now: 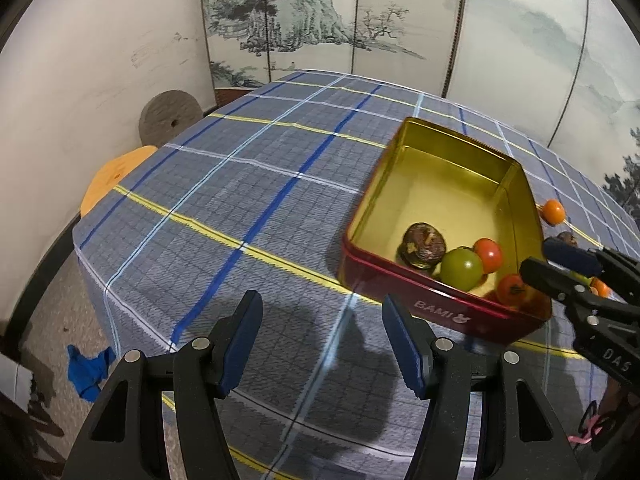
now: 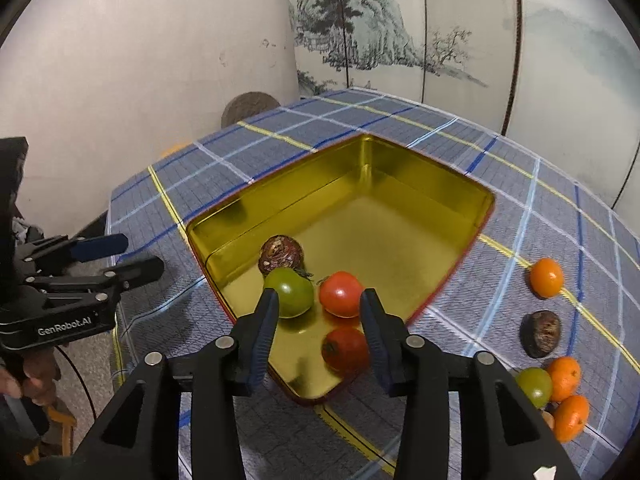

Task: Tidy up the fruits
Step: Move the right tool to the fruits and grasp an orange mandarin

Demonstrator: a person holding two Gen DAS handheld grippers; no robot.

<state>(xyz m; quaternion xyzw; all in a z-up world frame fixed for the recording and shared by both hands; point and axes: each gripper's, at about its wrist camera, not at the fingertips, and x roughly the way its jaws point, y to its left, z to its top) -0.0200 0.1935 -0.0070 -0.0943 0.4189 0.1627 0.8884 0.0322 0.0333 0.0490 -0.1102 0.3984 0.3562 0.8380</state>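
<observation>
A red tin (image 2: pixel 320 188) with a gold inside stands on the plaid table. In it lie a dark brown fruit (image 2: pixel 280 254), a green tomato (image 2: pixel 290 296) and two red tomatoes (image 2: pixel 340 294) (image 2: pixel 344 350). My right gripper (image 2: pixel 319 300) hovers over the tin's near corner, jaws apart. The nearer red tomato lies below them, beside the right finger and not pressed. My left gripper (image 1: pixel 320 308) is open over bare cloth left of the tin (image 1: pixel 400 284), with nothing between its fingers. Right of the tin lie an orange (image 2: pixel 547 277), a dark fruit (image 2: pixel 540 334), a green tomato (image 2: pixel 534 386) and two more oranges (image 2: pixel 564 378).
The plaid tablecloth (image 1: pixel 260 184) drops off at the left edge toward the floor, where a blue cloth (image 1: pixel 90 368) lies. A grey disc (image 1: pixel 170 114) and an orange stool (image 1: pixel 112 178) stand by the wall. A painted folding screen (image 1: pixel 360 20) closes the back.
</observation>
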